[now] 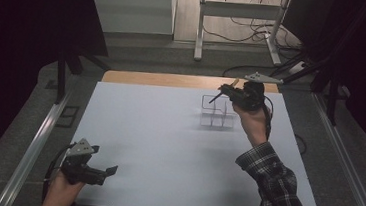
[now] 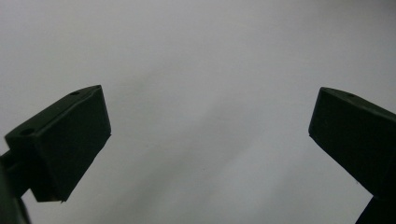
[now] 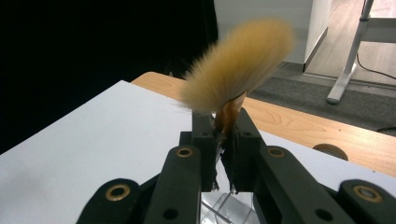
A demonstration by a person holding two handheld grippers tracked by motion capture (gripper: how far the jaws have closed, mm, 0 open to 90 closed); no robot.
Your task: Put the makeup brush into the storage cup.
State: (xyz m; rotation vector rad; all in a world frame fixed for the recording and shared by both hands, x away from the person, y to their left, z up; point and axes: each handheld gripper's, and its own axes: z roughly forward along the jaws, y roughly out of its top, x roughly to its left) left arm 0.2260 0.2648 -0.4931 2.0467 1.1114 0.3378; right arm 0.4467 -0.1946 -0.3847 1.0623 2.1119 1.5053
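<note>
Right gripper (image 3: 223,140) clamps a brush (image 3: 238,65) above the clear organiser (image 1: 217,113) at the tabletop's (image 1: 157,141) far side; handle end indistinct. Left gripper (image 2: 210,135) gapes wide, empty, near edge.

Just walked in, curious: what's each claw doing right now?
Left claw: open, holding nothing, over the white table.
Right claw: closed on a makeup brush, above a clear organizer.

The brush (image 3: 238,65) had tan-gold bristles above an amber-brown neck. Both grippers, left (image 1: 110,170) and right (image 1: 220,93), were black. The table (image 1: 157,141) was pale grey-white, with bare light wood along its far edge. The sleeve (image 1: 274,186) bore a dark-and-white plaid.
</note>
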